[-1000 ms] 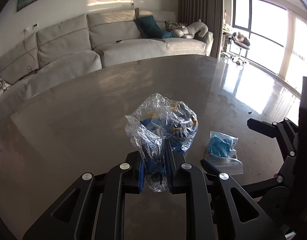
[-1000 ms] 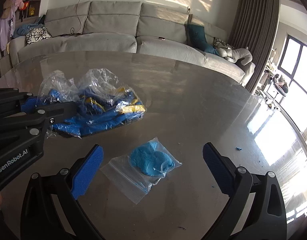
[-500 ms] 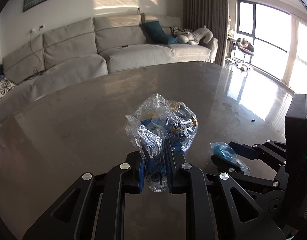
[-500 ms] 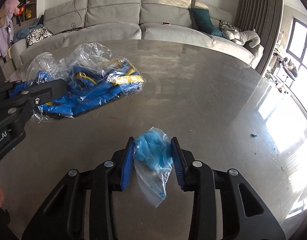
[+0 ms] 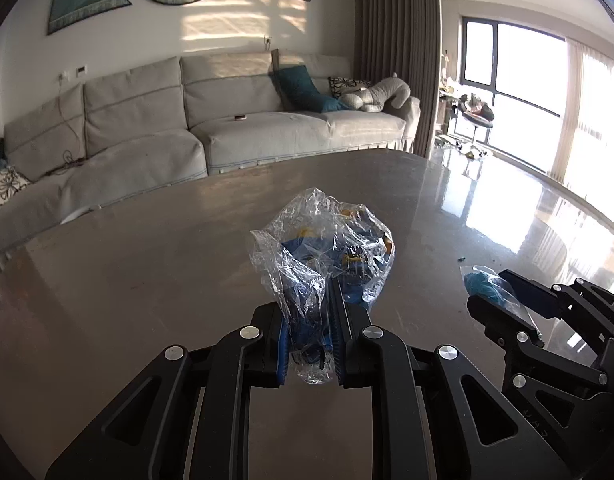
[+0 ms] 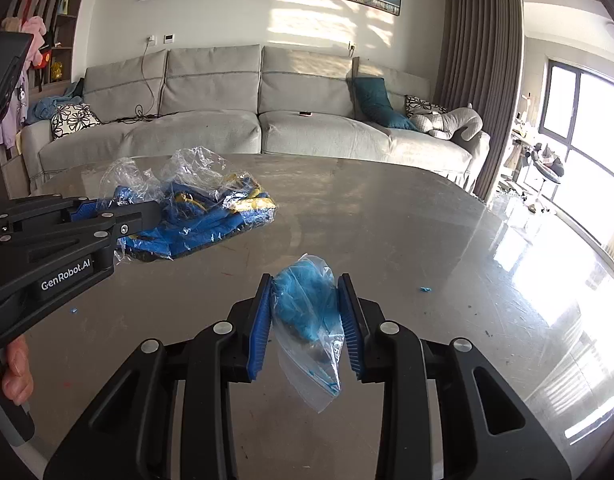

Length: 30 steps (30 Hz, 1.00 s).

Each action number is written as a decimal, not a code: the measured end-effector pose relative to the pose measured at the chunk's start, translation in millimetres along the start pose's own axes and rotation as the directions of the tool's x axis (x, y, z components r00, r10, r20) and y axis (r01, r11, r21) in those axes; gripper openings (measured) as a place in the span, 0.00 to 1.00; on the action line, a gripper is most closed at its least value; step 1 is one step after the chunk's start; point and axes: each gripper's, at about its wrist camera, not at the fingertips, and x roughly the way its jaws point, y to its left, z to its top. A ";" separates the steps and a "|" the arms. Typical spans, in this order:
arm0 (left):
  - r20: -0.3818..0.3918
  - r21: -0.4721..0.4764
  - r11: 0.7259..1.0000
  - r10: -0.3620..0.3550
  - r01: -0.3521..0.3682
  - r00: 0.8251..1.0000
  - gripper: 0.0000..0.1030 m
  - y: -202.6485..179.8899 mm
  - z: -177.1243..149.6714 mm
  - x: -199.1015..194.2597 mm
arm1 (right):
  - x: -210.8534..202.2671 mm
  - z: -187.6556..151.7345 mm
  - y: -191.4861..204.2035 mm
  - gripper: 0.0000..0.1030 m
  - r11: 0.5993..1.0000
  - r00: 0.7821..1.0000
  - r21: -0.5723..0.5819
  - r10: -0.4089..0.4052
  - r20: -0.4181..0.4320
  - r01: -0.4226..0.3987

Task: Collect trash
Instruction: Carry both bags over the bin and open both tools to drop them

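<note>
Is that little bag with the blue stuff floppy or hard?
Probably floppy: the bag sags below the right gripper, whose jaws have just closed on it. Likely light and squashy, since the blue lump bulges between the pads. The clear plastic may be slippery.

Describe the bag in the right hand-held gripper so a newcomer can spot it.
Start at the large grey table in front of the sofa. Above its near side, the right hand-held gripper is shut on a small clear zip bag. Its single turquoise lump sets it apart from the crumpled blue-and-yellow wrapper bundle the left hand-held gripper holds.
</note>
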 end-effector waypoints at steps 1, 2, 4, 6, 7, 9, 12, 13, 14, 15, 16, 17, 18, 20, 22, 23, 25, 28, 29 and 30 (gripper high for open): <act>0.003 0.009 1.000 -0.010 0.009 1.000 0.16 -5.1 -0.3 -4.1 | -7.3 -1.4 -3.8 0.33 1.000 1.000 0.006 -0.013 0.010 0.013; 0.008 0.015 1.000 -0.018 0.018 1.000 0.16 -10.3 -0.3 -8.6 | -13.8 -2.7 -8.1 0.33 1.000 1.000 0.013 -0.024 0.018 0.024; 0.008 0.025 0.999 -0.037 0.037 0.999 0.16 -19.2 -2.0 -15.5 | -27.5 -7.6 -18.5 0.33 0.998 0.999 0.038 -0.042 0.027 0.041; 0.000 0.032 0.997 -0.064 0.064 0.998 0.16 -27.9 -5.5 -20.5 | -41.2 -15.4 -27.5 0.33 0.996 0.997 0.061 -0.066 0.039 0.064; -0.005 0.033 0.996 -0.084 0.084 0.996 0.16 -32.4 -7.4 -23.1 | -47.4 -19.4 -31.9 0.33 0.994 0.996 0.071 -0.081 0.041 0.078; -0.021 0.053 0.991 -0.125 0.126 0.992 0.16 -45.2 -11.6 -27.5 | -58.3 -27.2 -41.4 0.33 0.990 0.993 0.093 -0.111 0.042 0.107; -0.022 0.108 0.980 -0.164 0.166 0.986 0.16 -71.8 -21.9 -38.2 | -73.3 -37.8 -54.5 0.33 0.983 0.989 0.121 -0.144 0.038 0.138; -0.028 0.122 0.976 -0.180 0.183 0.983 0.16 -80.6 -24.9 -40.0 | -79.2 -41.6 -58.0 0.33 0.980 0.987 0.127 -0.158 0.039 0.152; -0.041 0.130 0.969 -0.205 0.209 0.978 0.16 -88.7 -28.4 -41.0 | -83.7 -45.1 -61.2 0.33 0.977 0.984 0.132 -0.174 0.039 0.168; -0.055 0.137 0.963 -0.227 0.232 0.972 0.16 -96.9 -31.5 -41.4 | -88.5 -49.6 -64.1 0.33 0.973 0.981 0.140 -0.190 0.039 0.183; -0.068 0.146 0.957 -0.242 0.250 0.968 0.16 -105.0 -35.0 -41.7 | -92.7 -53.7 -67.5 0.33 0.969 0.978 0.149 -0.203 0.037 0.195; -0.078 0.159 0.951 -0.257 0.266 0.963 0.16 -112.7 -38.1 -42.2 | -97.1 -58.0 -71.0 0.33 0.965 0.975 0.160 -0.217 0.037 0.209; -0.083 0.169 0.945 -0.268 0.279 0.960 0.16 -119.5 -40.4 -43.2 | -100.9 -62.2 -74.6 0.33 0.960 0.972 0.169 -0.231 0.034 0.222; -0.092 0.187 0.935 -0.289 0.302 0.953 0.16 -132.1 -45.5 -46.3 | -108.6 -72.1 -82.2 0.33 0.950 0.965 0.187 -0.260 0.023 0.251; -0.098 0.201 0.924 -0.311 0.325 0.945 0.16 -141.8 -48.9 -48.3 | -115.1 -81.6 -89.5 0.33 0.939 0.959 0.208 -0.282 0.009 0.274; -0.105 0.212 0.918 -0.320 0.336 0.941 0.16 -147.2 -51.2 -48.6 | -118.6 -86.8 -92.5 0.33 0.933 0.956 0.216 -0.294 0.002 0.286; -0.126 0.227 0.904 -0.341 0.362 0.932 0.16 -159.2 -56.7 -48.7 | -124.1 -97.6 -98.0 0.33 0.924 0.950 0.227 -0.312 -0.018 0.308; -0.162 0.247 0.880 -0.375 0.406 0.913 0.16 -177.6 -68.4 -50.1 | -131.3 -112.8 -103.3 0.33 0.909 0.938 0.236 -0.343 -0.048 0.344; -0.172 0.255 0.871 -0.386 0.419 0.906 0.16 -183.2 -72.5 -49.9 | -132.9 -116.5 -105.2 0.33 0.904 0.935 0.241 -0.349 -0.058 0.353; -0.185 0.268 0.861 -0.395 0.433 0.900 0.16 -189.1 -78.2 -50.6 | -135.0 -121.0 -107.4 0.33 0.898 0.931 0.246 -0.359 -0.065 0.364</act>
